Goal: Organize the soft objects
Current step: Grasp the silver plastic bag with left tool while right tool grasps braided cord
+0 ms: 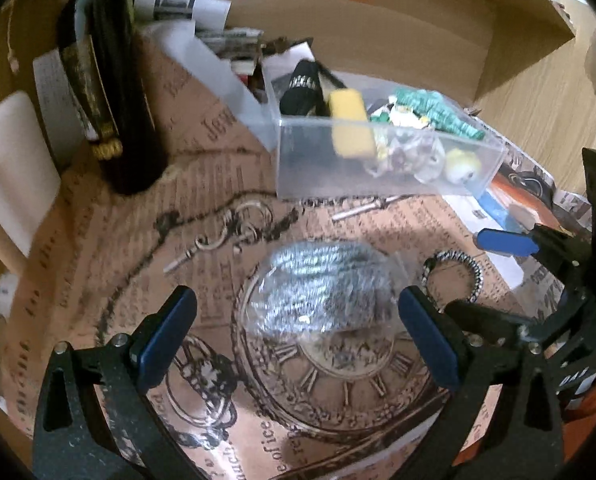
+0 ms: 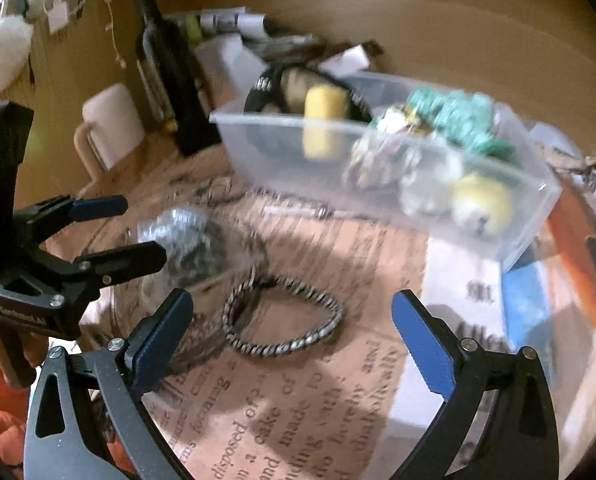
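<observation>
With jaws spread and empty, the left hand-held gripper (image 1: 294, 338) is framing a clear-bagged, probably soft and slippery silver bundle (image 1: 322, 284) lying on the printed counter (image 1: 202, 208), best pinched mid-body.

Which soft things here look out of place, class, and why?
Two lie loose on the printed paper instead of in the clear bin: a bagged grey bundle and a twisted black-and-white hair tie. The bin already holds similar soft items. Both claws are open, holding nothing.
</observation>
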{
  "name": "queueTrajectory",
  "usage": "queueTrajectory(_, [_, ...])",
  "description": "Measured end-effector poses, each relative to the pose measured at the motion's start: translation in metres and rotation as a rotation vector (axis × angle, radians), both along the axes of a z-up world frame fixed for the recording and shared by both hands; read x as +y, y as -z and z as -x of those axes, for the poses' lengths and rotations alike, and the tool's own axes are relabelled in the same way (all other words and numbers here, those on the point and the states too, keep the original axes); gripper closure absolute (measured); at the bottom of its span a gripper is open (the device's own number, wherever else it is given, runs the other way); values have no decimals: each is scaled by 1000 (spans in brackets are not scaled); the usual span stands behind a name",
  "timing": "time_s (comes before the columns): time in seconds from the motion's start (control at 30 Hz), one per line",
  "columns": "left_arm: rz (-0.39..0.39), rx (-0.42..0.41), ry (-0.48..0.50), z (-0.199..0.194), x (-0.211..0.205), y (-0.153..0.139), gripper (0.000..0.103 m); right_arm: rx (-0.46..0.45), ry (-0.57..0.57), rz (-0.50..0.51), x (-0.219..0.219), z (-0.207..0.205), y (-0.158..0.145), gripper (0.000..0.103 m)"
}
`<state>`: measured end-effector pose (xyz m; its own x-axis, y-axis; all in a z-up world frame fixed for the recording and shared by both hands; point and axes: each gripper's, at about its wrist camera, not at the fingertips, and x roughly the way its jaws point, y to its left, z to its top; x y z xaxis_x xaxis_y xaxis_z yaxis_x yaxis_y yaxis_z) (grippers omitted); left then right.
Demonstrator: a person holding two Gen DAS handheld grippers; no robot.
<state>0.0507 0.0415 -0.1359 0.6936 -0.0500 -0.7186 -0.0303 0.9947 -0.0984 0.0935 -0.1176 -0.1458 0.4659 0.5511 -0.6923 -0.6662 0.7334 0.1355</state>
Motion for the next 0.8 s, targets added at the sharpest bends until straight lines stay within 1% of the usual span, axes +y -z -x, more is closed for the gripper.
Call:
queueTrajectory(0.07, [14,13,6,-1,1,6,1,4,-20,41,7,2,5,9])
queueTrajectory(0.17, [36,27,16,-7,2,10,1,-26,-14,76,11,6,7,16])
queueTrajectory(0.2, [39,25,18,-8,1,11,1,-32,-13,79,10,6,7,22])
queueTrajectory(0.23, [38,18,19,-10,0,12,1,-36,-8,81,9,5,6,32])
queueTrajectory(0.27, [36,13,20,-11,-1,12,1,-38,-4,80,8,5,6,38])
queueTrajectory(0.33, [36,0,29,-13,-3,12,3,-42,4,79,6,3,6,58])
queueTrajectory(0.37, [38,-3,34,-14,-3,13,4,-42,7,78,5,2,6,62])
queueTrajectory(0.4, [37,-3,40,-15,-5,14,11,-41,8,75,4,1,5,68])
queueTrajectory(0.43, [34,-5,51,-16,-7,14,19,-39,10,71,3,0,5,74])
queueTrajectory(0.47, [35,-7,57,-17,-8,14,23,-38,12,67,1,-1,5,77])
queueTrajectory(0.5, [38,-7,62,-17,-9,14,30,-38,15,65,1,-3,4,81])
queueTrajectory(0.53, [47,-9,70,-18,-9,14,34,-37,18,61,1,-4,4,84])
queueTrajectory(0.57, [54,-9,74,-18,-9,13,42,-33,18,53,-1,-4,4,84])
queueTrajectory(0.63, [68,-7,79,-19,-9,13,55,-34,18,46,-3,-4,4,86])
queueTrajectory(0.8, [89,-16,81,-20,-8,9,65,-54,21,27,-8,-3,-3,86])
